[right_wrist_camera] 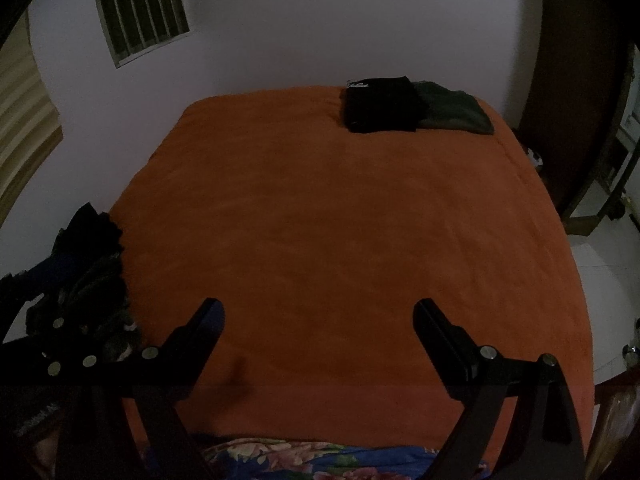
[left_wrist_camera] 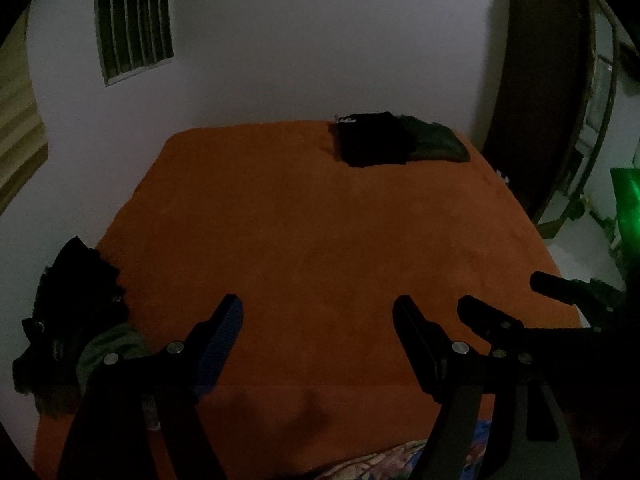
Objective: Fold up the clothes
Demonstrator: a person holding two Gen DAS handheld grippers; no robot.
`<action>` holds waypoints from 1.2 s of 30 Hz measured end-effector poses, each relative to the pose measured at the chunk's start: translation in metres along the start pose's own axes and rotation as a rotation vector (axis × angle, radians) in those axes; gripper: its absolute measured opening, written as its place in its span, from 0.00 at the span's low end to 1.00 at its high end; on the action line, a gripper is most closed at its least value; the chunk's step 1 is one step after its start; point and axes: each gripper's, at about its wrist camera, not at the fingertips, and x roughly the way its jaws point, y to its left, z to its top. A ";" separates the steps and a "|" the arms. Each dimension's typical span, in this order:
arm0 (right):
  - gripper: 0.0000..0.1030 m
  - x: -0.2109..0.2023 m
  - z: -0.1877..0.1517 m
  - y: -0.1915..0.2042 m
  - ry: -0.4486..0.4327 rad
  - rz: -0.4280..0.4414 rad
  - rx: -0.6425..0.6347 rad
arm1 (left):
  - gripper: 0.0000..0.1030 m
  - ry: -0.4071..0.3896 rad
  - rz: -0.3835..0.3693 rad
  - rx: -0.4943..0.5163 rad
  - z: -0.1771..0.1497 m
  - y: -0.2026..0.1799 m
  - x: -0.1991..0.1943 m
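Observation:
An orange bed cover [left_wrist_camera: 312, 220] [right_wrist_camera: 340, 220] fills both views. At its far right corner lie a folded black garment [left_wrist_camera: 372, 144] [right_wrist_camera: 382, 106] and a folded dark green one [left_wrist_camera: 438, 144] [right_wrist_camera: 454, 114], side by side. A heap of unfolded dark clothes [left_wrist_camera: 76, 300] [right_wrist_camera: 92, 264] sits at the bed's left edge. My left gripper [left_wrist_camera: 318, 312] hangs open over the near part of the bed, nothing between its fingers. My right gripper [right_wrist_camera: 318, 306] is open too and holds nothing; it also shows at the right of the left wrist view [left_wrist_camera: 504, 292].
A white wall with a barred window [left_wrist_camera: 134, 20] [right_wrist_camera: 140, 8] stands behind the bed. A dark wooden door [left_wrist_camera: 536, 92] rises at the right, with pale floor [right_wrist_camera: 600, 280] beside the bed. Floral fabric [right_wrist_camera: 280, 460] lies at the near edge.

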 end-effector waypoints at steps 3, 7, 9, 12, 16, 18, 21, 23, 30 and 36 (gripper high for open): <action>0.92 -0.001 -0.001 0.001 -0.005 -0.002 -0.009 | 0.76 0.010 0.002 -0.004 0.001 0.002 0.001; 0.92 -0.001 -0.003 -0.001 -0.013 -0.004 -0.012 | 0.76 0.024 0.017 -0.015 0.004 0.003 0.006; 0.92 0.000 -0.003 -0.001 -0.014 0.001 -0.012 | 0.76 0.032 0.023 -0.016 0.005 0.003 0.008; 0.92 -0.001 -0.003 -0.004 -0.015 0.008 -0.012 | 0.76 0.040 0.028 -0.017 0.007 0.002 0.011; 0.92 -0.001 -0.003 -0.008 -0.017 0.013 -0.011 | 0.76 0.045 0.028 -0.022 0.012 0.000 0.015; 0.92 -0.002 -0.004 -0.009 -0.018 0.012 -0.012 | 0.76 0.046 0.027 -0.024 0.011 0.001 0.015; 0.92 -0.002 -0.004 -0.008 -0.018 0.011 -0.009 | 0.76 0.046 0.026 -0.022 0.011 0.001 0.016; 0.92 -0.002 -0.004 -0.006 -0.019 0.012 -0.005 | 0.76 0.042 0.030 -0.015 0.009 0.001 0.015; 0.92 -0.003 -0.004 -0.008 -0.027 0.027 0.004 | 0.77 0.051 0.025 -0.013 0.008 0.002 0.015; 0.92 -0.004 -0.005 -0.009 -0.025 0.032 0.003 | 0.77 0.039 0.031 -0.011 0.007 0.000 0.014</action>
